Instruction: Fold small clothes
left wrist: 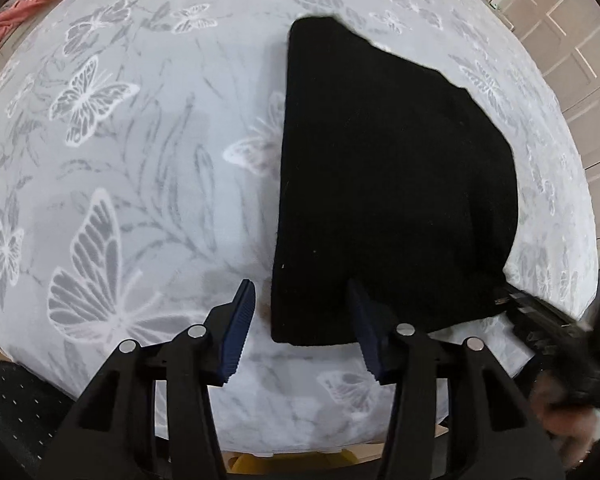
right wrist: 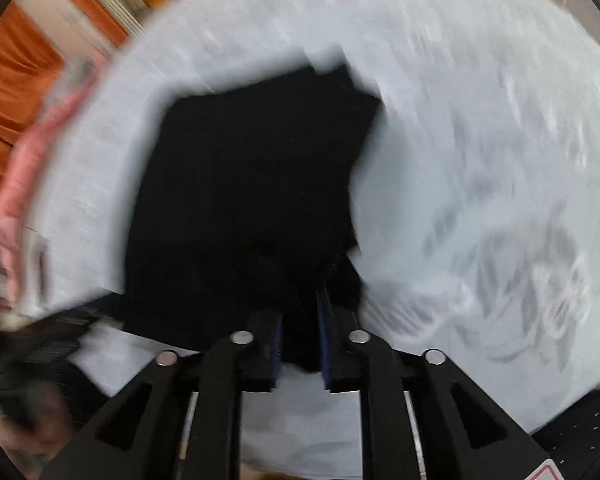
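A black knit garment (left wrist: 392, 184) lies flat on the butterfly-print cloth (left wrist: 140, 160), right of centre in the left wrist view. My left gripper (left wrist: 302, 322) is open just above the garment's near left corner, one finger over the cloth, one over the garment. My right gripper (left wrist: 540, 312) shows at the garment's near right corner. In the blurred right wrist view my right gripper (right wrist: 300, 332) is shut on the black garment (right wrist: 252, 200), pinching its near edge.
A pink and orange cloth (left wrist: 28, 4) lies at the far left edge of the covered surface. White cabinet doors (left wrist: 572, 40) stand to the far right. Orange curtains (right wrist: 16, 80) hang beyond the surface in the right wrist view.
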{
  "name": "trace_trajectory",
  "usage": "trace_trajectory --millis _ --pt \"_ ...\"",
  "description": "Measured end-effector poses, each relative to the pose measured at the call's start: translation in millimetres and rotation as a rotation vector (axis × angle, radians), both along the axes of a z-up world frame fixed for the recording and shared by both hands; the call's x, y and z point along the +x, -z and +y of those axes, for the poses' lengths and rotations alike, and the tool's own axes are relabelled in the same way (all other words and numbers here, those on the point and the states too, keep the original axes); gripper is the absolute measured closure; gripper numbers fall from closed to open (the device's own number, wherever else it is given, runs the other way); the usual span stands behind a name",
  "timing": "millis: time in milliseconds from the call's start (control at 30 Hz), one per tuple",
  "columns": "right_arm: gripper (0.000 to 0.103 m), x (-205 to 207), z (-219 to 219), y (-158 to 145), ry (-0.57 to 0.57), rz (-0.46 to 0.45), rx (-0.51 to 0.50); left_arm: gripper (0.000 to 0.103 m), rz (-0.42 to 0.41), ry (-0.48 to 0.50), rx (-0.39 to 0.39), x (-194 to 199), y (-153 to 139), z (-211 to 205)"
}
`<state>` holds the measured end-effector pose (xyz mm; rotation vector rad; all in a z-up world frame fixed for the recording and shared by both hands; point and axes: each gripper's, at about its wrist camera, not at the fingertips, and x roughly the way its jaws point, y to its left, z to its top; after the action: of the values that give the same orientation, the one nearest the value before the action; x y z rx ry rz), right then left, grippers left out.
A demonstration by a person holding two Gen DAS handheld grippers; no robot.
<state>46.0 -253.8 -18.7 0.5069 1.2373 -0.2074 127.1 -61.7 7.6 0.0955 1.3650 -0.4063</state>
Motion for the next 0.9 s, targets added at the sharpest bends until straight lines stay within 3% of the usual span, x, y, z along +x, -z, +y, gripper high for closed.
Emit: trace_trajectory --millis 33,100,267,367,433,900 --pt "0.081 -4 -4 6 0.021 -0.021 0.027 0.056 -0.013 -0.003 0.022 -4 -2 -2" --pt "0.078 -10 -5 -10 0.060 -0.034 0.025 0.055 -0.049 0.001 0.055 -10 -8 -5" --pt "0.055 -38 10 -55 0.082 -0.130 -0.167 0.036 -0.199 0.013 0.109 -41 -29 -12" --pt "0.044 -60 19 -62 0.109 -0.170 -0.249 0.028 -0.230 -0.009 0.124 -57 -32 -13" --pt "0.036 -72 25 -62 0.136 -0.184 -0.295 0.028 -0.237 -0.012 0.138 -65 -30 -14" --pt "0.030 -108 70 -34 0.063 -0.170 -0.382 0.026 -0.290 -0.012 0.210 -112 -1 -7"
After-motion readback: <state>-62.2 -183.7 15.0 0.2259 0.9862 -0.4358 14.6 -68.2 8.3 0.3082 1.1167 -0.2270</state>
